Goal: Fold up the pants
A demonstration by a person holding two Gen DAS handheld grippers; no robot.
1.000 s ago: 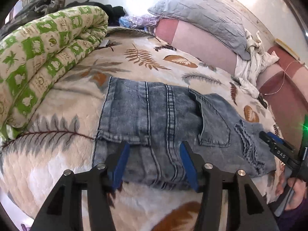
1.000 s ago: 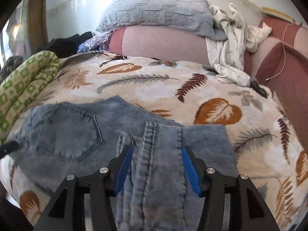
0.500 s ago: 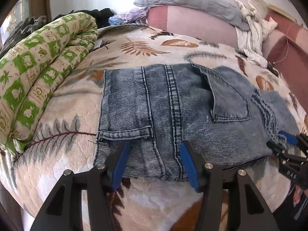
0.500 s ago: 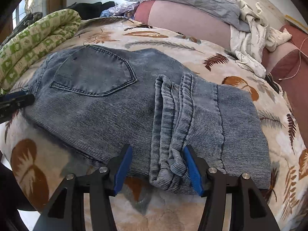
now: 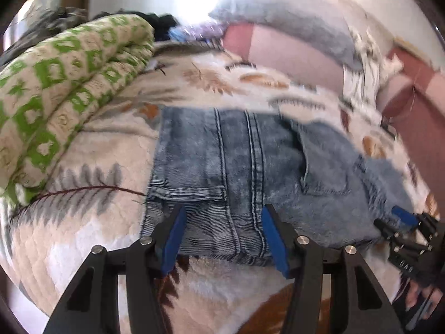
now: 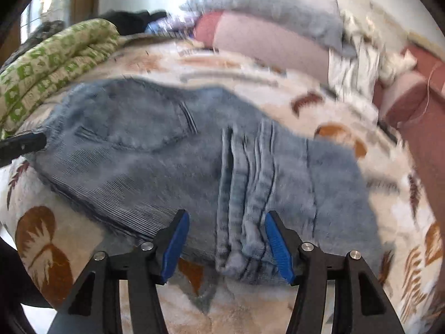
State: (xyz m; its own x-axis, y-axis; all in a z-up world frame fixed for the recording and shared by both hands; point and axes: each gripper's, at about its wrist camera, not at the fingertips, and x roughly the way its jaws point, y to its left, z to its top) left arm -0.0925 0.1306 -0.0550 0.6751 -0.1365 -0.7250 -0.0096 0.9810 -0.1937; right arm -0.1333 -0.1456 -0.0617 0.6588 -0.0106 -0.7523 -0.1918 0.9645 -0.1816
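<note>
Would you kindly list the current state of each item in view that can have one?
jeans: folded into a compact bundle, lying flat on the bedspread
left gripper: open, straddling the jeans' near edge
right gripper: open, straddling the bunched seam
green quilt: rolled up
grey pillow: propped on the pink bolster

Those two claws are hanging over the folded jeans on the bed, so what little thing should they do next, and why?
Probably lower both a little and close on the near edge. The left gripper and right gripper both stand open, each straddling the near edge of the jeans, with the blue pads not pressing the denim. Nothing is held yet, so another fold needs a grip first.
</note>
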